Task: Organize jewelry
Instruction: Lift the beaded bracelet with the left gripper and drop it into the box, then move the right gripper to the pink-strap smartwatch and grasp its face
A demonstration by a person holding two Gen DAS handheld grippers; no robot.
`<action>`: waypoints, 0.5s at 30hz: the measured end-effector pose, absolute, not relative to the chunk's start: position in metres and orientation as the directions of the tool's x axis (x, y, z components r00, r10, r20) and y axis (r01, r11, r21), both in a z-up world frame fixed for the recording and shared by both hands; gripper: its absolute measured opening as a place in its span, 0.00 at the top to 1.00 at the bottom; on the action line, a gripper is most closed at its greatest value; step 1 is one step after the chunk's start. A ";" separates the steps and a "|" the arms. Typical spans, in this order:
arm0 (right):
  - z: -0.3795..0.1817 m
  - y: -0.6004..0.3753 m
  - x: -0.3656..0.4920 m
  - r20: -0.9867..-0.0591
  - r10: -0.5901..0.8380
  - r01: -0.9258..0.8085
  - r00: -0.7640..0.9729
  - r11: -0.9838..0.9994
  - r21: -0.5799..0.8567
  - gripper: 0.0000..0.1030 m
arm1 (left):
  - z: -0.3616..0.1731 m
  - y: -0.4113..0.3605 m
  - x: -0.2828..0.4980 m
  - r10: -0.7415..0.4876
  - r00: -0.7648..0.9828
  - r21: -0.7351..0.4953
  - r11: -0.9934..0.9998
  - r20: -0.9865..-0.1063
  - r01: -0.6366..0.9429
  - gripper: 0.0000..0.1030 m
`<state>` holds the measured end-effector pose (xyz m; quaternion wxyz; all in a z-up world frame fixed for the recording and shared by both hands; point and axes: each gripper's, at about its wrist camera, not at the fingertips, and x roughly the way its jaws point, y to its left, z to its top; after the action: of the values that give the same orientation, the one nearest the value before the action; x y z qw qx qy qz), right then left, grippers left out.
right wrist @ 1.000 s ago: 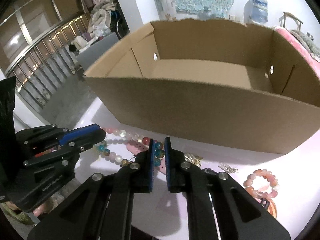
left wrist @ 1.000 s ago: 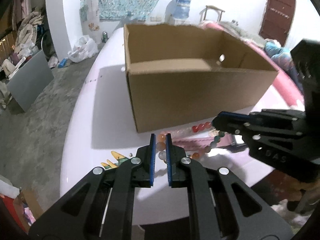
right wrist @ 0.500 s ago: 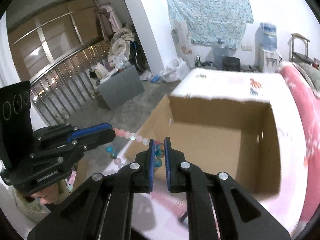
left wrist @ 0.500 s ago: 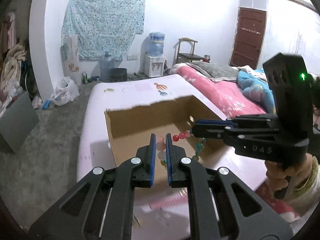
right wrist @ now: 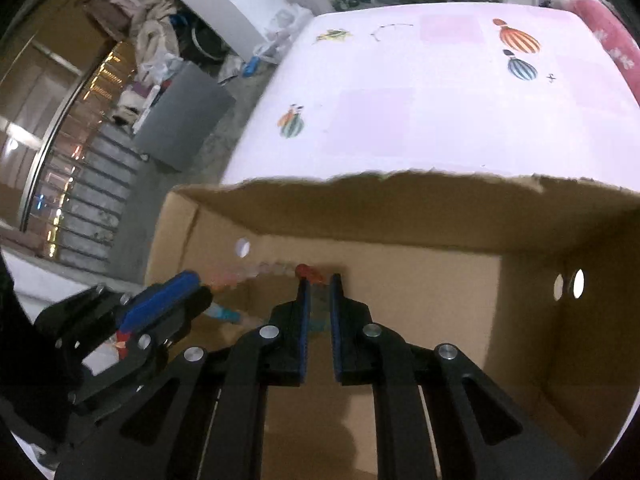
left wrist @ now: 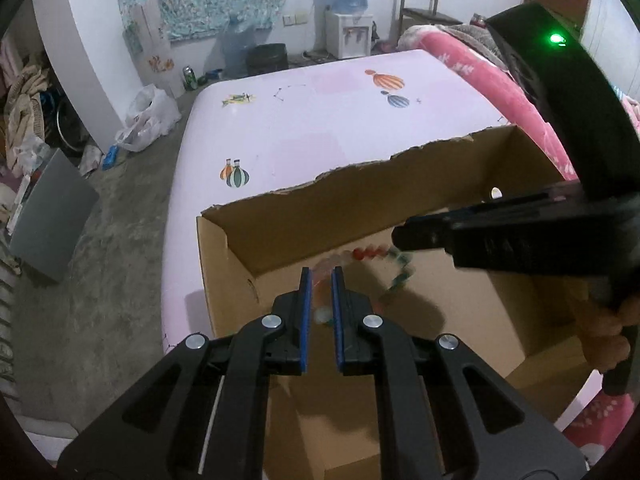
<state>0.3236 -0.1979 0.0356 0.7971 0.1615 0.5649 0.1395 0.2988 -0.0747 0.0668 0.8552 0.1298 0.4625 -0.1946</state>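
Overhead, left to right: grey concrete floor (left wrist: 100,260), then a smooth pale-pink table (left wrist: 320,128) printed with striped balloons, bearing an open corrugated cardboard box (left wrist: 280,232) with a torn, ragged far rim. Left gripper (left wrist: 320,280), black with blue pads, is clamped on a string of round glossy beads (left wrist: 368,254), motion-blurred. The strand hangs slack over the box interior across to the right gripper (right wrist: 318,284), likewise pinched on it. A pink quilt (left wrist: 500,80) edges the right.
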 end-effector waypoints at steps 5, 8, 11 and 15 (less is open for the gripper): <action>0.043 -0.210 0.313 -0.836 0.410 -0.050 0.365 0.905 0.422 0.90 | 0.081 -0.066 0.292 -0.243 0.526 0.015 0.899 -0.815 0.439 0.90; 0.072 -0.221 0.292 -0.818 0.384 -0.079 0.429 0.918 0.389 0.86 | 0.099 -0.053 0.270 -0.263 0.563 0.004 0.904 -0.784 0.428 0.85; 0.113 -0.230 0.243 -0.768 0.331 -0.118 0.548 0.940 0.321 0.61 | 0.119 -0.038 0.236 -0.286 0.611 0.003 0.904 -0.738 0.427 0.72; 0.153 -0.243 0.159 -0.675 0.255 -0.144 0.692 0.966 0.217 0.29 | 0.133 -0.014 0.176 -0.297 0.666 0.020 0.905 -0.684 0.424 0.46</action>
<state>0.1587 -0.2432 0.1529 0.9170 0.0735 0.3768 0.1088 0.1760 -0.0137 0.1326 0.9085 0.0890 0.3569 -0.1985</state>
